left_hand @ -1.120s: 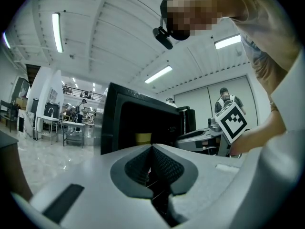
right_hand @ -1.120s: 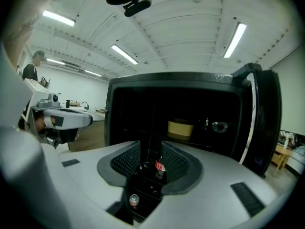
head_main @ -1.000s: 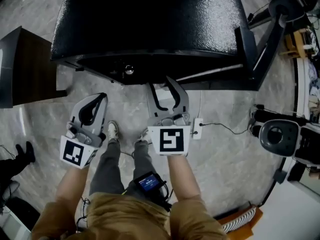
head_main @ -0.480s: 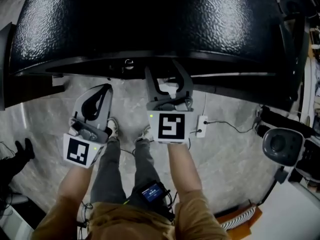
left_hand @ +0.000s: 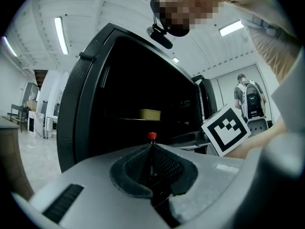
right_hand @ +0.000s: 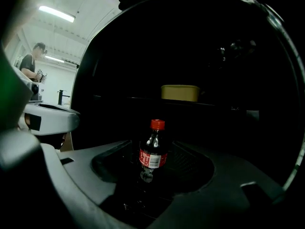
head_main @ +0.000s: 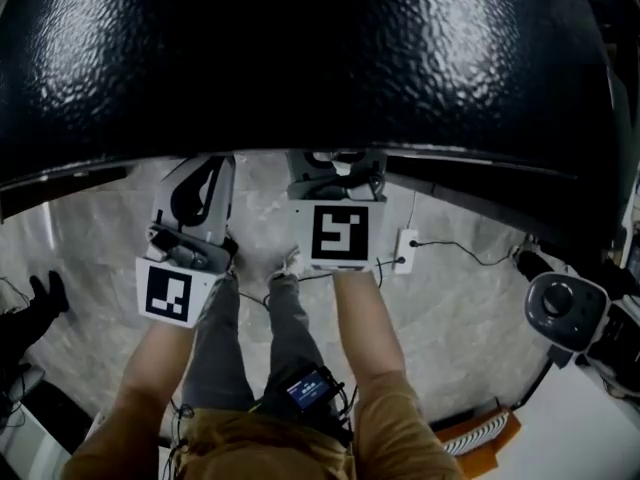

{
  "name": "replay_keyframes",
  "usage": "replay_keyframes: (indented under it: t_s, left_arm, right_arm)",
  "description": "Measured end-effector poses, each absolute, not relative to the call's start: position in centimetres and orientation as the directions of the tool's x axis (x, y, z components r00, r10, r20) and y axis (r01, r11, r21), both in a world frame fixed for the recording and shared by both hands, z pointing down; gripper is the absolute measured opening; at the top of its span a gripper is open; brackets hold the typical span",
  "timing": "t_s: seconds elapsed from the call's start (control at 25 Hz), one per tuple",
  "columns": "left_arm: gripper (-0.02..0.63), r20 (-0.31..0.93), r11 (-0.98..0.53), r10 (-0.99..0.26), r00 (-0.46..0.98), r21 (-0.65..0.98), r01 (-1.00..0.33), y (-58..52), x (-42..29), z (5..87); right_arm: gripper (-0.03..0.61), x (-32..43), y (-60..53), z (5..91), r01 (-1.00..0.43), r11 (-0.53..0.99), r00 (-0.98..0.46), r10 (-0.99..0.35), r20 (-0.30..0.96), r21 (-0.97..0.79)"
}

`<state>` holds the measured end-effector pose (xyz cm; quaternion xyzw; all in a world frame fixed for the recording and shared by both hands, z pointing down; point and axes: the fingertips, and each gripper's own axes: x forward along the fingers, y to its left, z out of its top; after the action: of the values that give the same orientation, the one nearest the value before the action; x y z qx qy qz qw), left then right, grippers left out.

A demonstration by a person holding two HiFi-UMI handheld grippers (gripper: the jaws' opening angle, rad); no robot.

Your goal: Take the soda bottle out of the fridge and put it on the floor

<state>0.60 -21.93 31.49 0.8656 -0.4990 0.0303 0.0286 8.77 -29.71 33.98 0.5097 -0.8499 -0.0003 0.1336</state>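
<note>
A black fridge (head_main: pixel 320 58) with a pebbled top fills the upper part of the head view, and its front edge hides the tips of the right gripper (head_main: pixel 335 166). On the grey marbled floor (head_main: pixel 460 298) below lie a white power adapter (head_main: pixel 405 251) with its black cable, just right of that gripper, and the person's two pale shoes (head_main: pixel 290 263) between the grippers. A grey wheeled machine (head_main: pixel 558 308) stands well off to the right.

Inside the dark fridge a yellow container (right_hand: pixel 180 93) sits on a shelf. Below and in front of it the soda bottle (right_hand: pixel 152 151) stands upright, with a red cap, a red label and dark contents.

The right gripper's jaws have just been opening and stand apart. Seen along them, the bottle shows in the gap between them, but neither pad presses on it, and how far ahead it stands cannot be told.

The left gripper (head_main: pixel 218 168) is clenched on nothing, its jaws meeting in a point, with only the bottle's cap showing above that point
</note>
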Motion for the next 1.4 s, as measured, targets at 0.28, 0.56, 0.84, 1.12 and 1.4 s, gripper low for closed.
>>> replay_keyframes:
  t_s: [0.28, 0.56, 0.84, 1.12, 1.4]
  left_arm:
    - [0.002, 0.08, -0.447, -0.89, 0.448, 0.036, -0.894, -22.5, 1.1, 32.0]
    - [0.002, 0.077, -0.457, -0.886, 0.458, 0.037, -0.889, -23.2, 1.3, 31.8]
    - [0.002, 0.061, -0.451, -0.889, 0.453, 0.043, -0.891, -24.7, 1.4, 30.5]
    - [0.002, 0.068, -0.454, -0.887, 0.457, 0.057, -0.889, -24.7, 2.4, 32.5]
    - [0.002, 0.073, -0.469, -0.879, 0.471, 0.047, -0.882, -24.0, 1.8, 32.1]
  right_arm:
    - [0.27, 8.6, -30.6, 34.6, -0.864, 0.487, -0.453, -0.863, 0.222, 0.128]
    - [0.298, 8.0, -32.3, 35.9, -0.871, 0.484, -0.452, -0.856, 0.249, 0.085]
    - [0.308, 7.2, -34.5, 35.7, -0.87, 0.491, -0.465, -0.848, 0.253, 0.045]
    - [0.31, 7.2, -35.6, 37.8, -0.874, 0.486, -0.466, -0.847, 0.256, 0.017]
    - [0.304, 6.5, -36.2, 36.6, -0.875, 0.481, -0.457, -0.857, 0.238, 0.05]
